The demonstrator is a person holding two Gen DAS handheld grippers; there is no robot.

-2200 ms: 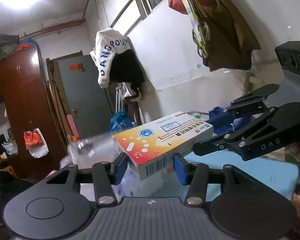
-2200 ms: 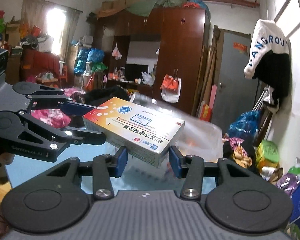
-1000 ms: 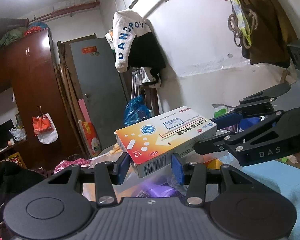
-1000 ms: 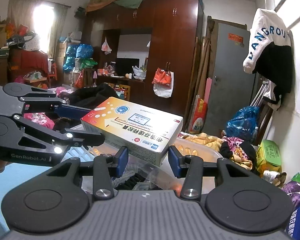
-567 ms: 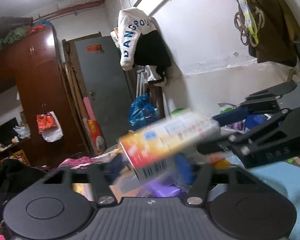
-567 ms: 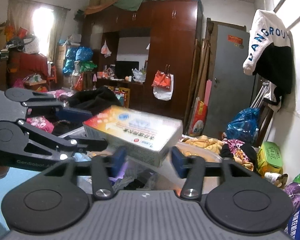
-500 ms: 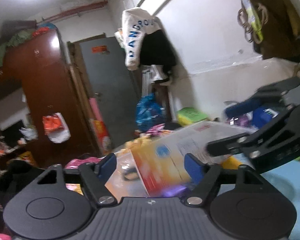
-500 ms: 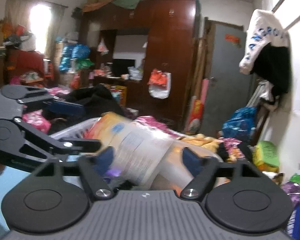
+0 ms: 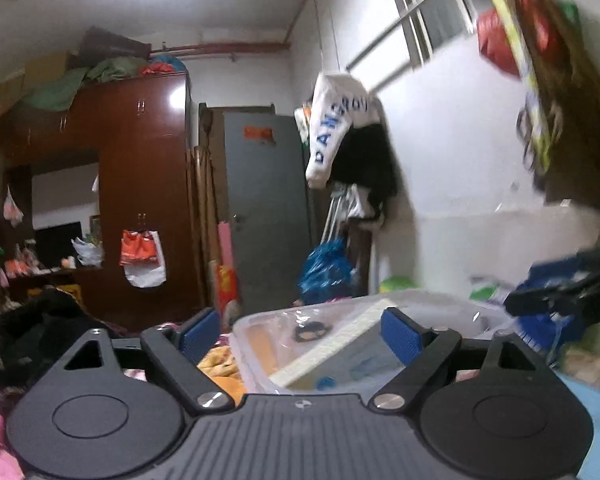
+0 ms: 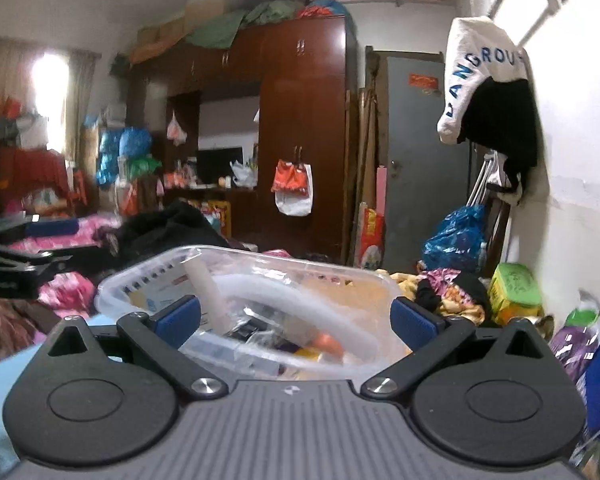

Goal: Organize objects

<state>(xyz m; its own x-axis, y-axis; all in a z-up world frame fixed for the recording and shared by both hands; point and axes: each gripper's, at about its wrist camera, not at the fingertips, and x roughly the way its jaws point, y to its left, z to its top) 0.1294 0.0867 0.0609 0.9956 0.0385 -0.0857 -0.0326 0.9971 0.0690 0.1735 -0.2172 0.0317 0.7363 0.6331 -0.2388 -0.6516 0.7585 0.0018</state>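
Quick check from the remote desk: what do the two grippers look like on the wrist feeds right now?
Both match: the left gripper and the right gripper have black linkage arms with silver pivot screws, blue ribbed pads on the fingers, two round black discs and a grey ribbed body. No sleeves or cables show.

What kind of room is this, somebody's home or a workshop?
Most likely a cluttered bedroom or living space in a home. A tall dark wooden wardrobe has bundles piled on top, a white hoodie hangs on the wall, and clothes and plastic bags lie heaped about.
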